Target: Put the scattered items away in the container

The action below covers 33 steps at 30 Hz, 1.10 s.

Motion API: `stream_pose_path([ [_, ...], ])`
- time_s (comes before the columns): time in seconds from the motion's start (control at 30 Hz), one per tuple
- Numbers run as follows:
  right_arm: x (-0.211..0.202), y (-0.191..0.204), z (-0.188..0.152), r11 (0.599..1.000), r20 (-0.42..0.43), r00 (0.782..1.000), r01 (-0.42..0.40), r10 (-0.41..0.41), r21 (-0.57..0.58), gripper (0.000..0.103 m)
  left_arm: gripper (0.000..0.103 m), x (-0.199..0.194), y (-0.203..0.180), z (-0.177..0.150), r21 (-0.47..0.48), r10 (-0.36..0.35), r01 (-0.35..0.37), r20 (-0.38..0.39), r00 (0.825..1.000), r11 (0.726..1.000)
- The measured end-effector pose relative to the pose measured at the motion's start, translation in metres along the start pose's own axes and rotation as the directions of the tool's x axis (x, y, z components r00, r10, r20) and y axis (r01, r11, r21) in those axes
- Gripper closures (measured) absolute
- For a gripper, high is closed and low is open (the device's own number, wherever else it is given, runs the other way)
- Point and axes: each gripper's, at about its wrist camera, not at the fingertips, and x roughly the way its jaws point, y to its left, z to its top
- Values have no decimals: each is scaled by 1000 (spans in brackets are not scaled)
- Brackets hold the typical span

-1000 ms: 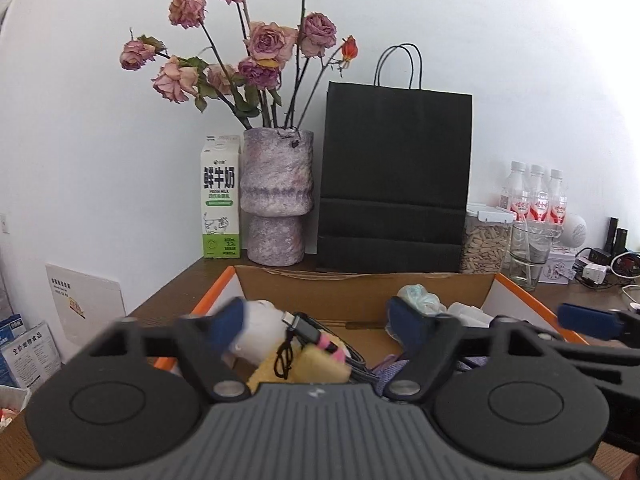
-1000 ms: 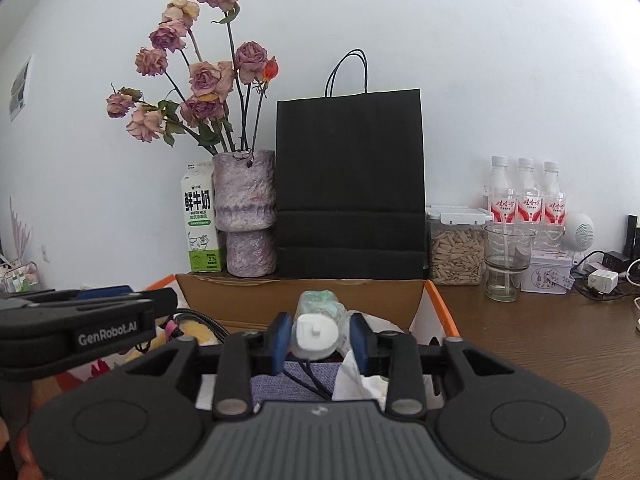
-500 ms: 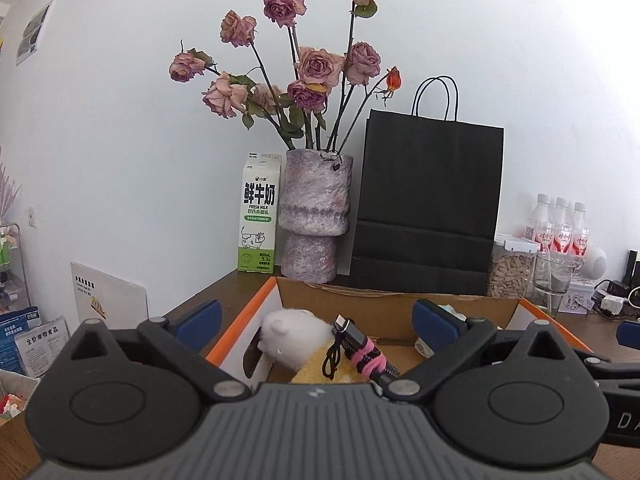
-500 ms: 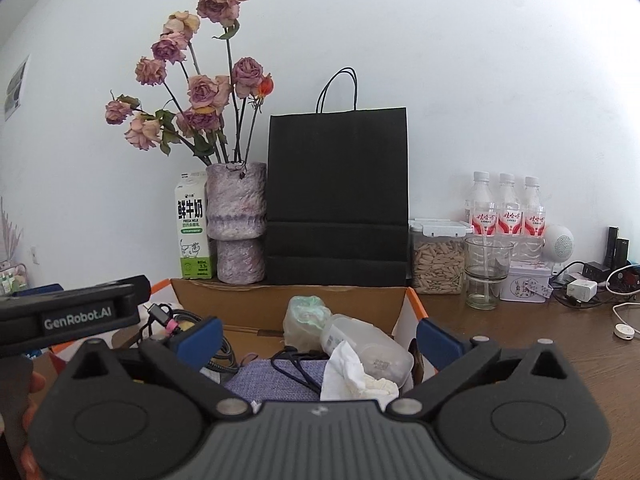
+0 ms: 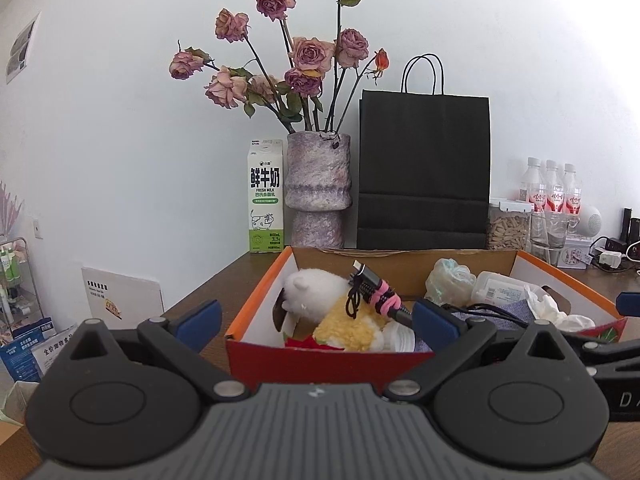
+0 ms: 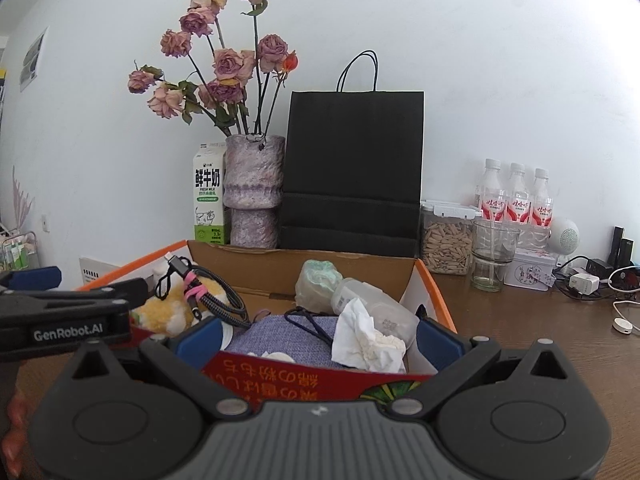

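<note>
Sitting on the brown bench (image 6: 520, 320), a red, orange-rimmed cardboard box (image 6: 320, 380) is seen filled with a plush toy (image 5: 312, 300), braided cable (image 6: 216, 300), crumpled tissue (image 6: 360, 340) and plastic bottle (image 6: 372, 304). Both left tongs (image 5: 316, 320) and right tongs (image 6: 318, 340) are spread wide, nothing gripped.

Right tongs (image 6: 318, 338) – a second ago pinched on plastic bottle (image 6: 374, 312), now spread wide, nothing between them. Bottle lies in box (image 6: 434, 286) beside crumpled tissue (image 6: 364, 340). Left tongs (image 5: 316, 320) opened wider too – both pairs pulled back from box, its red front wall now in sight.
</note>
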Motion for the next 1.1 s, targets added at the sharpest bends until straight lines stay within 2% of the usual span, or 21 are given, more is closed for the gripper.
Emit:
stream_pose_path([
  [0.1,-15,7,-10,1000,-53,999,-5,3,-25,0,0,-16,5,-5,19,-1,1,-15,1000,1000],
  [0.2,-42,13,-18,999,-70,997,-21,19,-30,0,0,-38,8,-9,45,-5,6,-17,1000,999],
  [0.4,-95,22,-24,999,-129,991,-33,29,-25,0,0,-89,14,-2,67,-76,81,-69,995,994],
  [0.57,-134,30,-22,998,-125,991,-46,41,-40,0,0,-124,16,-1,94,-136,150,-139,981,984],
  [0.67,-154,35,-23,997,-121,992,-53,46,-54,0,0,-145,18,-3,95,-157,173,-155,975,980],
  [0.8,-170,37,-27,998,-136,990,-47,42,-33,0,0,-166,21,-8,64,-144,157,-172,974,986],
  [0.93,-179,36,-35,999,-163,986,-45,43,-8,0,0,-178,25,-12,13,-160,166,-194,968,986],
  [1.1,-181,37,-42,998,-184,981,-58,58,6,0,0,-184,21,-15,25,-154,162,-199,968,986],
])
